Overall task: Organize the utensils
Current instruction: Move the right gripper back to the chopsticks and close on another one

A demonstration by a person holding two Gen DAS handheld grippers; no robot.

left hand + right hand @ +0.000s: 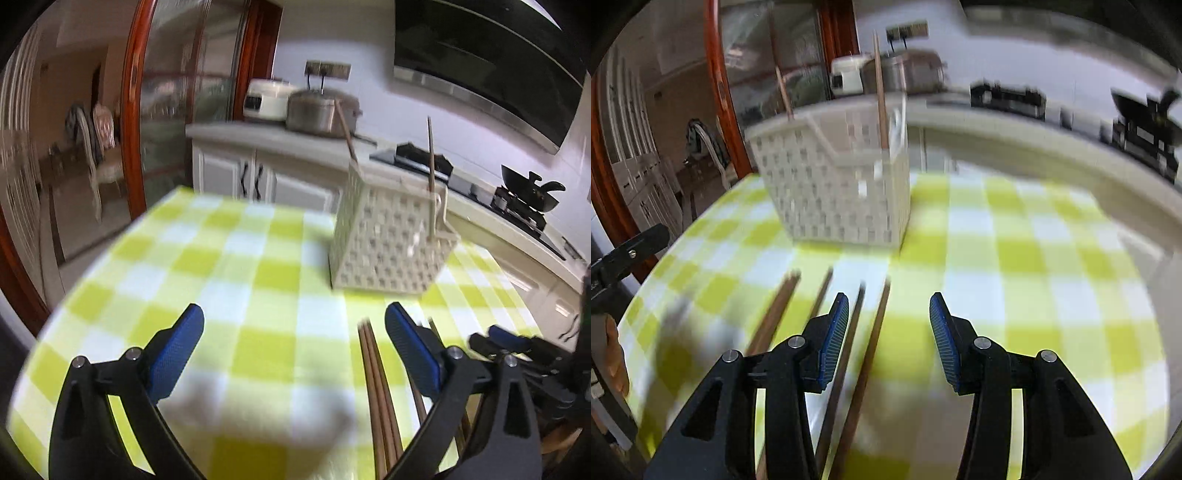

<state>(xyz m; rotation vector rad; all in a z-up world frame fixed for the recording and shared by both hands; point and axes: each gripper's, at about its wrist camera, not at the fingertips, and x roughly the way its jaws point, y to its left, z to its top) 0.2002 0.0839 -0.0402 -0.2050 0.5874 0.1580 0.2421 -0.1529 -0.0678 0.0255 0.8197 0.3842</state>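
While both wrist views are smeared by motion blur, we can still read the layout on the tabletop [236, 258], which wears a yellow-green and white checked cloth. Our left hand-held gripper [294, 325] has its blue-padded fingers [177, 354] spread wide, with only bare cloth between them; a bundle of brown chopsticks [376, 387] lies flat just inside its right finger and runs back beneath it. Ahead of this hand-held gripper and to its right stands the white perforated basket [384, 236], with two upright chopsticks [430, 155] rising from it. At the far right edge of the same view we see the right hand-held gripper close alongside.

From the right wrist, we see our right hand-held gripper [888, 306] part open and empty. One loose chopstick [875, 339] passes just inside its left finger, and the others lie fanned out to the left of that finger. The basket [834, 192] sits ahead and slightly left, apart from the loose sticks, and the two standing sticks [881, 92] lean against its inner walls.
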